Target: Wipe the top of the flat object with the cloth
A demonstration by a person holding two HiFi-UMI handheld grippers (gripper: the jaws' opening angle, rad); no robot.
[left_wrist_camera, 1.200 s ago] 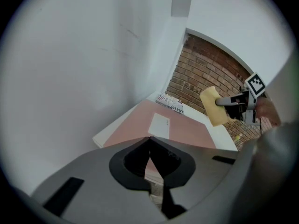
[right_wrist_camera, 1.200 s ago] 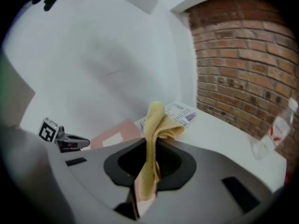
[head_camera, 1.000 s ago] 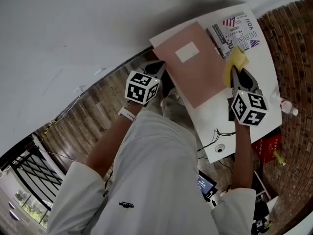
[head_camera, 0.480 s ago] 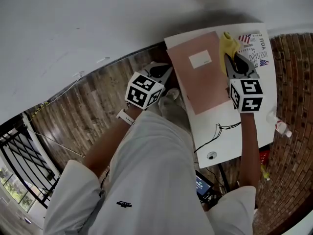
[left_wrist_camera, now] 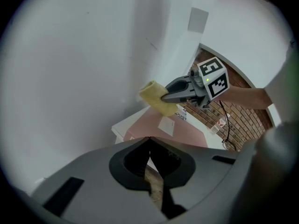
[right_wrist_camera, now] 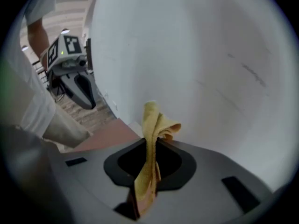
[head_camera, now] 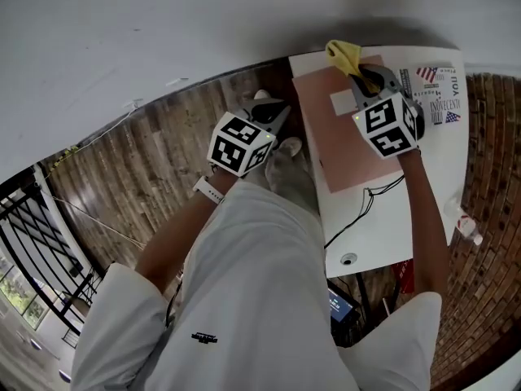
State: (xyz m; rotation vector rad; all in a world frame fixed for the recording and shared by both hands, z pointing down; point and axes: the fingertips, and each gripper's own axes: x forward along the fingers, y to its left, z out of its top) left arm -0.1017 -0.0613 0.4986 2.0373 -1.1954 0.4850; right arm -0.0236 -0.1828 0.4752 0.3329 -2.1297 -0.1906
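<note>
A flat pink board point(head_camera: 346, 141) with a white label point(head_camera: 343, 102) lies on the white table point(head_camera: 407, 218). My right gripper point(head_camera: 358, 70) is shut on a yellow cloth point(head_camera: 343, 54) and hovers over the board's far edge by the wall. In the right gripper view the cloth point(right_wrist_camera: 153, 125) stands up folded between the jaws, above the board point(right_wrist_camera: 100, 138). My left gripper point(head_camera: 277, 114) hangs shut and empty off the table's left side, over the wooden floor. The left gripper view shows the right gripper point(left_wrist_camera: 164, 97) holding the cloth point(left_wrist_camera: 155, 98) above the board point(left_wrist_camera: 156, 129).
A printed sheet with flags point(head_camera: 440, 96) lies on the table right of the board. A black cable point(head_camera: 365, 212) runs to a hole point(head_camera: 348, 259) near the table's front edge. A small bottle point(head_camera: 464, 227) lies on the brick floor. A white wall borders the table's far side.
My right gripper has carried the cloth from the board's right edge across to its far edge near the wall. The left gripper has stayed beside the table.
</note>
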